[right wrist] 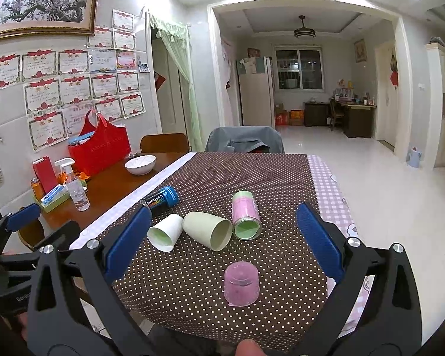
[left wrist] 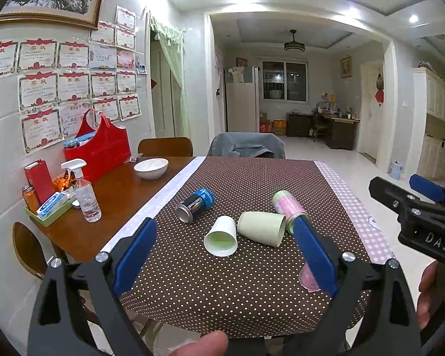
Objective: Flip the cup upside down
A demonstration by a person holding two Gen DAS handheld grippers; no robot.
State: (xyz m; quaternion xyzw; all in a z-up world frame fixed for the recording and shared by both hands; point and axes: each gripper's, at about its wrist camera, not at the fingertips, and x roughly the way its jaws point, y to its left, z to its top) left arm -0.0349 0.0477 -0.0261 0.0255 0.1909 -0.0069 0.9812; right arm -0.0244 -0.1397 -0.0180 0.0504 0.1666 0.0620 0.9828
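A clear pink cup (right wrist: 241, 284) stands upside down on the dotted brown cloth (right wrist: 252, 178) near the front edge; in the left wrist view only a bit of it (left wrist: 308, 280) shows behind my left gripper's right finger. A white paper cup (left wrist: 221, 236) (right wrist: 165, 233) and a pale green cup (left wrist: 261, 227) (right wrist: 208, 230) lie on their sides mid-table. My left gripper (left wrist: 225, 252) is open and empty in front of them. My right gripper (right wrist: 222, 234) is open and empty, above the pink cup; it also shows in the left wrist view (left wrist: 412, 198).
A blue-black can (left wrist: 195, 205) and a pink-green can (left wrist: 289, 210) lie on the cloth. A white bowl (left wrist: 151, 168), spray bottle (left wrist: 84, 191), red bag (left wrist: 99, 151) and a tray of boxes (left wrist: 49, 207) sit on the bare wood at left. Chairs (left wrist: 246, 145) stand behind the table.
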